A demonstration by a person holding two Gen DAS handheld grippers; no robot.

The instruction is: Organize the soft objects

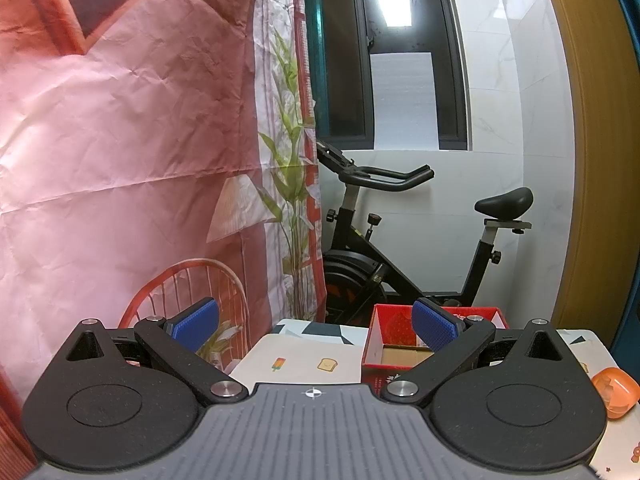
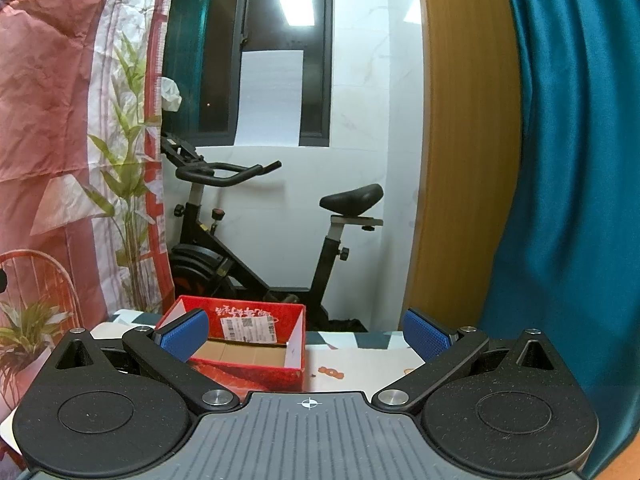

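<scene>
An open red cardboard box [image 2: 256,372] stands on the table, its brown bottom bare; it also shows in the left wrist view [image 1: 374,344]. My left gripper [image 1: 316,326] is open and empty, held above the table's near side with the box just behind its right fingertip. My right gripper [image 2: 306,334] is open and empty, its left fingertip in front of the box's near left corner. An orange soft object [image 1: 614,394] lies on the table at the far right of the left wrist view. No other soft object shows.
The table [image 2: 360,364] has a light patterned cloth with small food prints. A pink printed backdrop [image 1: 120,140] hangs on the left. A black exercise bike [image 2: 240,240] stands behind the table by a white wall. A wooden panel [image 2: 460,140] and teal curtain [image 2: 580,160] are on the right.
</scene>
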